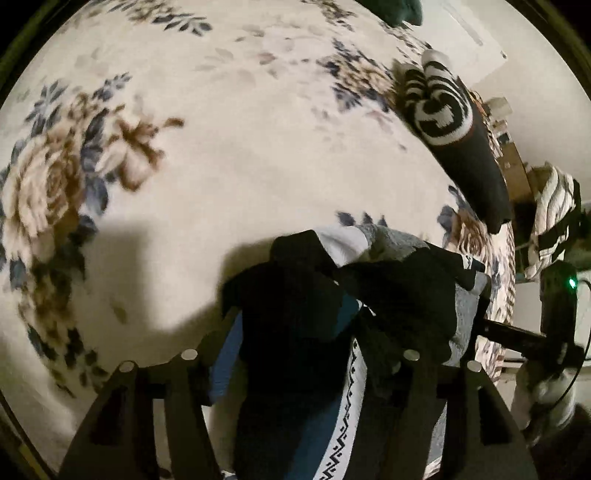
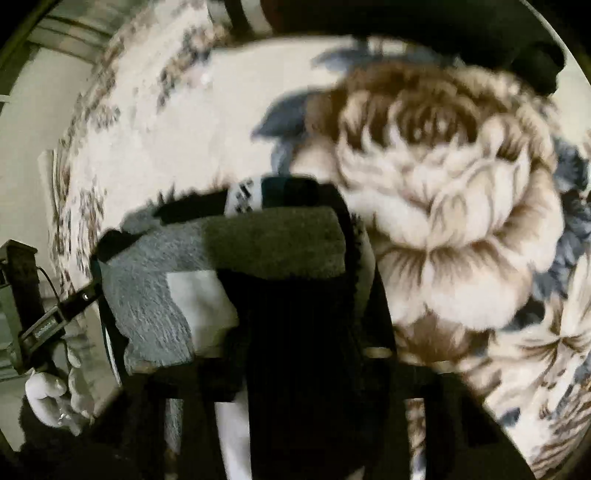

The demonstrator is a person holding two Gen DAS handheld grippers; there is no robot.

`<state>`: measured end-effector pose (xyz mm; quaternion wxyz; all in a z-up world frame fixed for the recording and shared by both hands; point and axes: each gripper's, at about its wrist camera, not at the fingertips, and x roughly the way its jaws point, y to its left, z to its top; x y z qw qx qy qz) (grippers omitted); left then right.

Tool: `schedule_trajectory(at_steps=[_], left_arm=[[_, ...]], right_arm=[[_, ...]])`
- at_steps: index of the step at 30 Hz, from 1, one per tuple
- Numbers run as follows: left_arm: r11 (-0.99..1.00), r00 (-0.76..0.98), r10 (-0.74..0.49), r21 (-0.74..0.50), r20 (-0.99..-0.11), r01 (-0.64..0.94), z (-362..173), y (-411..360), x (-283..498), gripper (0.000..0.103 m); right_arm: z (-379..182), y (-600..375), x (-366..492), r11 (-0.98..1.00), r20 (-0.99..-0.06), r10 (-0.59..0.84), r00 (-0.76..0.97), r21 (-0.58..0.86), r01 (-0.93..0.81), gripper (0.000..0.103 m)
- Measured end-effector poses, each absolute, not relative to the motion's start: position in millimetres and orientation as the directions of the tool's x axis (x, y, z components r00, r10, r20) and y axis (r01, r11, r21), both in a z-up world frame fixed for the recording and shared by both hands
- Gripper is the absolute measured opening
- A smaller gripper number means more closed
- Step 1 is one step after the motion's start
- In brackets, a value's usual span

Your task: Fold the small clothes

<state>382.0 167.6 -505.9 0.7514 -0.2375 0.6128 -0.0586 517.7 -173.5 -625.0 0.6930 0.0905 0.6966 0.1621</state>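
Observation:
A bundle of small socks, black, grey and blue with a white patterned band, lies on the flowered blanket. My left gripper straddles it with its jaws wide apart. The cloth fills the gap and covers the tips, and I see no pad pressing. In the right wrist view the same bundle shows grey and white parts. A black sock runs down the middle, and my right gripper is shut on it, its fingers buried in cloth. The right gripper comes in from the right, at the grey sock's edge.
A black sock with white stripes and a round logo lies near the blanket's right edge. Striped cloth sits beyond that edge. A dark item lies at the far side. A white-gloved hand holds the left gripper.

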Motion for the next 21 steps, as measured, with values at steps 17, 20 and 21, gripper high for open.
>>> schedule_trajectory(at_steps=[17,20,21], left_arm=[[0.921,0.195,-0.387,-0.368,-0.901,0.129,-442.2,116.1,414.5,0.06],[0.903,0.073,-0.365,-0.334,-0.928,0.27,-469.6,84.3,433.8,0.06],[0.893,0.039,-0.353,-0.325,-0.935,0.311,-479.8,75.0,438.4,0.06]], right_arm=[[-580.4,-164.3,522.6,0.896,-0.92,0.391,0.014,0.378,-0.232,0.048],[-580.4,-133.4,527.7,0.852,-0.936,0.35,-0.033,0.333,-0.403,0.054],[-584.6,-119.8,530.7,0.829,-0.943,0.329,-0.051,0.314,-0.463,0.054]])
